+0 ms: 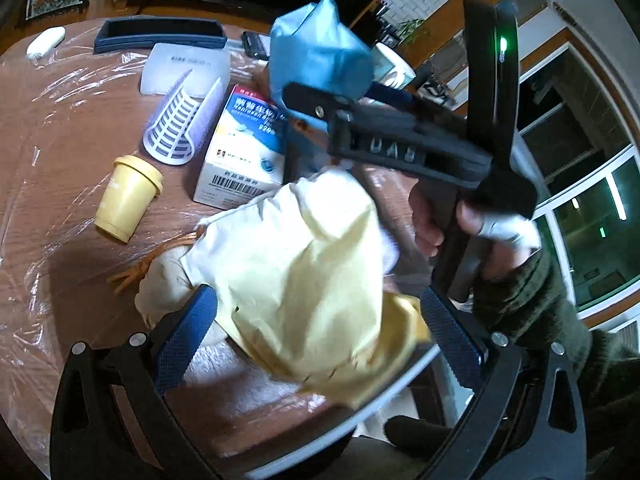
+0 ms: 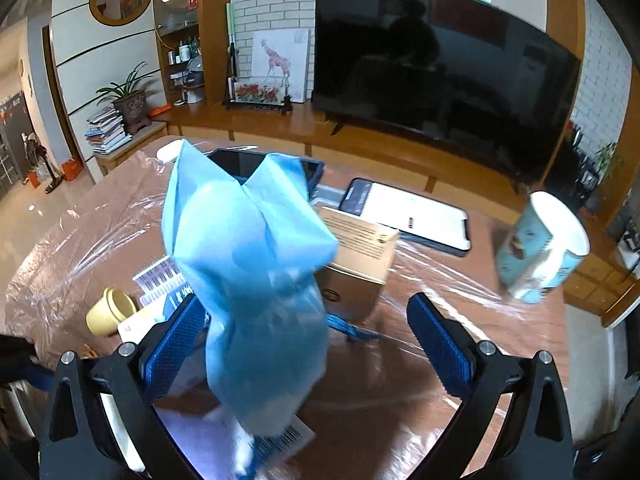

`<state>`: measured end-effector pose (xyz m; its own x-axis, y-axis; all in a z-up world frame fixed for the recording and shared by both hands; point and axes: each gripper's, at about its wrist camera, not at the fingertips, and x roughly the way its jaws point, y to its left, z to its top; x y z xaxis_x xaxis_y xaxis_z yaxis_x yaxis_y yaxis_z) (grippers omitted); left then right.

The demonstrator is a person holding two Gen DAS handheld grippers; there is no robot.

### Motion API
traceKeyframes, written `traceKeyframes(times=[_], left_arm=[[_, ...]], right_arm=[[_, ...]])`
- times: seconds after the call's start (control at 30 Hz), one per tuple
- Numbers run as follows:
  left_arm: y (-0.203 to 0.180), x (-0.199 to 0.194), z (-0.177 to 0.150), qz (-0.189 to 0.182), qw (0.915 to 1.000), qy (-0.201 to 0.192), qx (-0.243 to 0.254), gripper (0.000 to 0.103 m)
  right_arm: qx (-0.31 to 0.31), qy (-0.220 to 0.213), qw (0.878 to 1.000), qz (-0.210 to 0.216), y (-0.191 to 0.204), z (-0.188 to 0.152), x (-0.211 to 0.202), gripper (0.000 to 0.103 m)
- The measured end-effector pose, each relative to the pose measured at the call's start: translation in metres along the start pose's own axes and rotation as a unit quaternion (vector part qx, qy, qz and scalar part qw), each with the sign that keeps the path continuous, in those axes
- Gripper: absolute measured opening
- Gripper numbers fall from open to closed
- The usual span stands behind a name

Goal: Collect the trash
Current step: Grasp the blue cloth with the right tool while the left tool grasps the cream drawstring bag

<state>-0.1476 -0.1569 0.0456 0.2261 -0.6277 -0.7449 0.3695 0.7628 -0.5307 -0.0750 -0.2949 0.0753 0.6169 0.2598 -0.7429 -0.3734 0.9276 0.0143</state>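
**Two claws, two bags above the wrapped bench**

Between the blue pads of the left claw (image 1: 316, 340) sat a crumpled pale-yellow bag (image 1: 304, 280), its long axis slanting from lower right up toward the upper left. The pads stood wide on either side of it, and whether they actually pinched the bag could not be told. Beyond the bag, the right claw (image 2: 304, 344) crossed the left wrist view, carried by a gloved hand (image 1: 500, 232) in a dark green sleeve. Its pads also stood well apart, with a blue plastic bag (image 2: 256, 280) rising between them, lying against the left pad; its long axis ran nearly upright, two peaked corners pointing up. Whether that claw gripped it was unclear.

Below lay the bench (image 1: 60, 152), brown and covered in clear film. On it a yellow cup (image 1: 128, 196) lay tipped on its side, mouth toward the right. Beside it stood a white slatted holder (image 1: 184, 120) and a blue-and-white carton (image 1: 248, 148). Farther out sat a cardboard box (image 2: 360, 256), a phone (image 2: 412, 216) and a light-blue mug (image 2: 540, 248).
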Motion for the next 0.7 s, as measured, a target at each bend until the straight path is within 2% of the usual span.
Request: traceKeyframes(times=[0.17,0.27,0.33,0.43,0.5,0.53,0.57,0.63,0.7], left_arm=[[-0.009,0.007,0.000,0.038,0.9988,0.008,0.028,0.101],[-0.006,0.015,-0.004,0.055,0.9971,0.016,0.050,0.101],[-0.006,0.018,-0.009,0.079,0.9940,0.020,0.074,0.101],[-0.010,0.023,-0.010,0.095,0.9899,0.023,0.103,0.101],[-0.010,0.024,-0.011,0.093,0.9895,0.024,0.108,0.097],[-0.008,0.023,-0.012,0.092,0.9893,0.022,0.111,0.090],[-0.008,0.023,-0.012,0.093,0.9888,0.019,0.115,0.081],[-0.004,0.024,-0.009,0.089,0.9890,0.016,0.117,0.071],[0.003,0.025,-0.007,0.084,0.9894,0.015,0.118,0.066]], right_arm=[[-0.005,0.019,1.000,0.009,0.007,0.005,0.016,0.096],[0.013,0.025,0.999,0.034,0.004,0.007,0.020,0.090],[0.026,0.030,0.998,0.057,0.001,0.007,0.022,0.080],[0.040,0.036,0.994,0.097,-0.003,0.007,0.025,0.063],[0.038,0.032,0.994,0.100,-0.003,0.008,0.024,0.055],[0.035,0.030,0.994,0.099,-0.003,0.007,0.024,0.053],[0.032,0.028,0.994,0.099,-0.002,0.007,0.022,0.052],[0.033,0.019,0.994,0.107,-0.002,0.005,0.016,0.050],[0.040,0.008,0.993,0.109,-0.003,0.005,0.010,0.050]])
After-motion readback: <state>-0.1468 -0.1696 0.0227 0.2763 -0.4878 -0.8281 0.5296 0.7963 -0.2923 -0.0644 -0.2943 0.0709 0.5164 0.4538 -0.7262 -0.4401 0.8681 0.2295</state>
